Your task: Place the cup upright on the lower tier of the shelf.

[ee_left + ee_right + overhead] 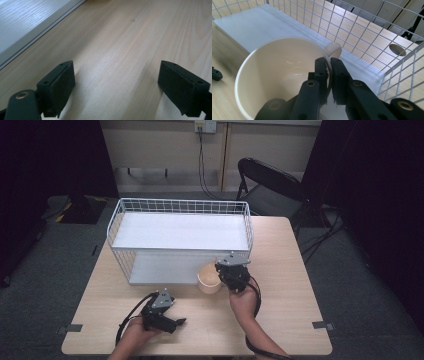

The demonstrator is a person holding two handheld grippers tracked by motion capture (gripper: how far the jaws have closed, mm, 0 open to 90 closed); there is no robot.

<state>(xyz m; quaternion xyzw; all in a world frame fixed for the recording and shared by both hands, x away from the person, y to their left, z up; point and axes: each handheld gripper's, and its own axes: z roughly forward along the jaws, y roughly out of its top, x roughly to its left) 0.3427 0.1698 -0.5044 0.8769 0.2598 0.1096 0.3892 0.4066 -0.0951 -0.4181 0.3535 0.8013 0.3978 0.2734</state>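
Note:
A cream mug (208, 278) stands at the front edge of the white wire shelf rack (180, 206) on the wooden table (290, 285). My right gripper (226, 271) is shut on the cream mug's rim (259, 77) near its handle (334, 47), one jaw inside the cup and one outside. My left gripper (180, 322) rests low over the table near the front left, lying on its side and pointing right. In the left gripper view my left gripper (116, 87) stands open over bare wood with nothing between its pads (63, 85).
The rack has an upper white shelf (180, 231) and a lower white board (160, 267). A black folding chair (270, 185) stands behind the table at the right. Tape marks (322, 325) sit near the front corners.

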